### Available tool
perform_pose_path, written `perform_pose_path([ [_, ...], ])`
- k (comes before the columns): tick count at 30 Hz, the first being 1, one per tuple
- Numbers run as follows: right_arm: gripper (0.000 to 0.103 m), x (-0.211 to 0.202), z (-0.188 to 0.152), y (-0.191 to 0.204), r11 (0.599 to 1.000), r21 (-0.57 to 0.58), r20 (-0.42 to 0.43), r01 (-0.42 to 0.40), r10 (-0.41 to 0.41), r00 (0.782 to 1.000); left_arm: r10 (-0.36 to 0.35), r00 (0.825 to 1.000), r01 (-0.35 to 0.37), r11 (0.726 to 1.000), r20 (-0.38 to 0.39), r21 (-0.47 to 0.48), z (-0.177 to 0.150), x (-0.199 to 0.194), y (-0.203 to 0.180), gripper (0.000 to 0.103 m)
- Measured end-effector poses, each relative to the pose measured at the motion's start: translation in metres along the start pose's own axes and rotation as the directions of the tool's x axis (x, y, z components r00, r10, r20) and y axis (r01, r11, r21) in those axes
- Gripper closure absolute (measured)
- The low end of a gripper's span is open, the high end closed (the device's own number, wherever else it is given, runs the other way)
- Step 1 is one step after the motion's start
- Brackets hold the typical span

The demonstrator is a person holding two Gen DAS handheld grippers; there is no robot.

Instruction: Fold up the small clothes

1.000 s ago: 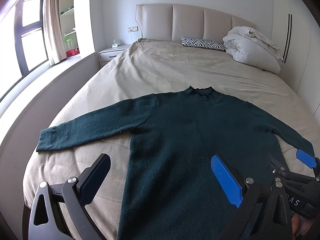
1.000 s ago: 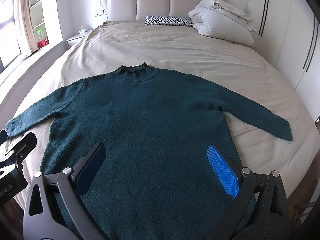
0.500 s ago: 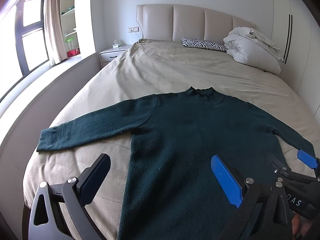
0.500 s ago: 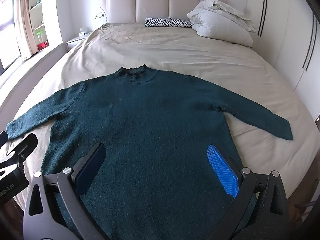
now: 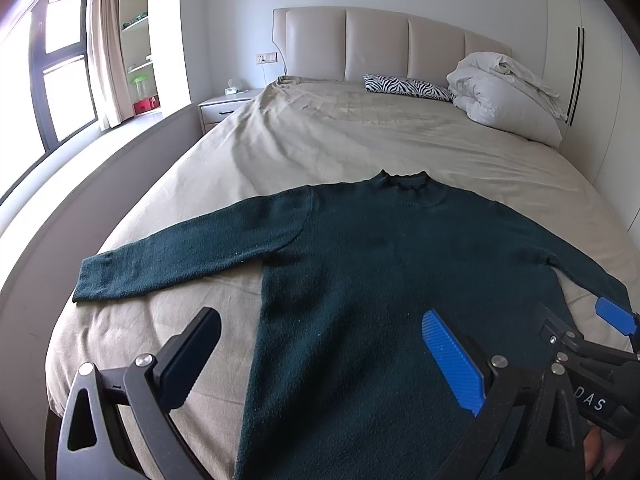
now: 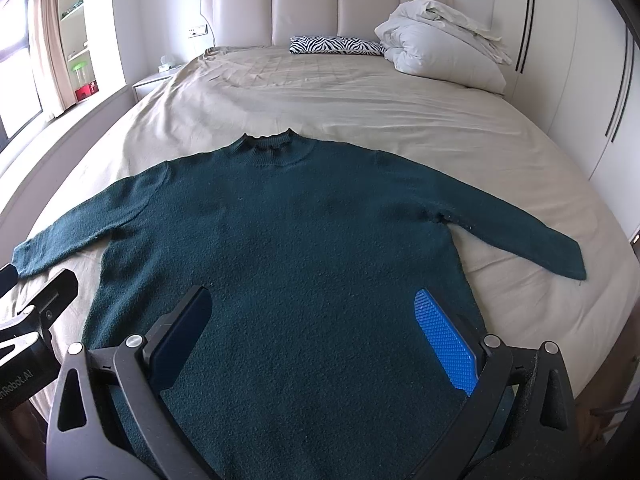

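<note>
While the dark green sweater (image 6: 280,240) lies spread flat, front up, near the foot of the bed (image 6: 320,92) with both sleeves out and collar toward the headboard, I judge that no fold has begun and I am only lining up. My left gripper (image 5: 320,356) and right gripper (image 6: 316,332) both hang above its lower body, jaws spread wide and pinching nothing. Next, I think, each should drop to a sleeve cuff or side hem and close there, well clear of the pillows (image 6: 436,52).

The left gripper (image 5: 320,356) and the right gripper (image 6: 320,340) are both held wide open, pointed toward 12 o'clock.
</note>
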State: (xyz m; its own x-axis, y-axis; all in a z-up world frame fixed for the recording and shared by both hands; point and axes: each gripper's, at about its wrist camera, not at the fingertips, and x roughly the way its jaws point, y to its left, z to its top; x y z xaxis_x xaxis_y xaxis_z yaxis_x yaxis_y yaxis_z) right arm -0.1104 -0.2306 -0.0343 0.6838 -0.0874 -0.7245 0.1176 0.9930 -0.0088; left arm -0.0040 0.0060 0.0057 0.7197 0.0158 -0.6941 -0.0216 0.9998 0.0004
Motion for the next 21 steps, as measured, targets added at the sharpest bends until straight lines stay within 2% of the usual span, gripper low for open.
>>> perform_pose_path([
  [21,0.000,0.0000,-0.0003,0.0007,1.000,0.000,0.000,0.000,0.000,1.000,0.000,1.000,0.000,1.000,-0.001,0.000,-0.0017,0.0018,0.0006,0.000],
])
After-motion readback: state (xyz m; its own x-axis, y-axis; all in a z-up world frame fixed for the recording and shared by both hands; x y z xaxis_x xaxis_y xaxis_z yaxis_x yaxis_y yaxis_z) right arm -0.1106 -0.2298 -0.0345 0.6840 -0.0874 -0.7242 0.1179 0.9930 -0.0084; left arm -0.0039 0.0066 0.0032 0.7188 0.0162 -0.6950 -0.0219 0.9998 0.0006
